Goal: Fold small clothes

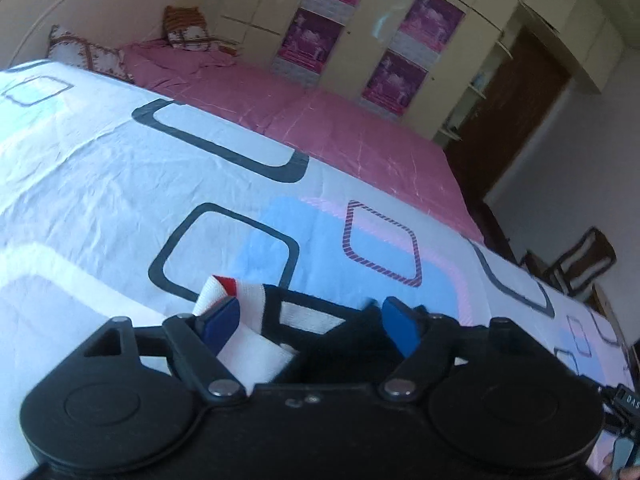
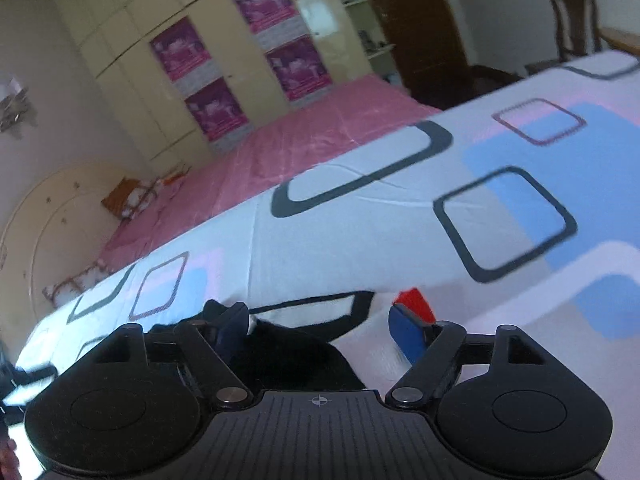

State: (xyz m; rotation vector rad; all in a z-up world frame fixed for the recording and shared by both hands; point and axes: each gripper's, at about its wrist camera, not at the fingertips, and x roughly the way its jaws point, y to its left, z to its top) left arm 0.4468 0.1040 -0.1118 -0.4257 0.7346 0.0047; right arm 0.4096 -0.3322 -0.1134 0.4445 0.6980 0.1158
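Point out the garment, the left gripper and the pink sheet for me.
garment (image 1: 272,312), left wrist view, on its white band.
left gripper (image 1: 310,322), left wrist view, midway between the open blue fingertips.
pink sheet (image 2: 304,140), right wrist view, on its flat middle.

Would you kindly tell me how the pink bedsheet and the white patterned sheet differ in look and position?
The pink bedsheet is one plain colour; the white patterned sheet carries dark, blue and purple rounded squares. The pink bedsheet lies farther off, by the wardrobe; the white patterned sheet lies nearest, under the garment. Both are spread flat with light creases.
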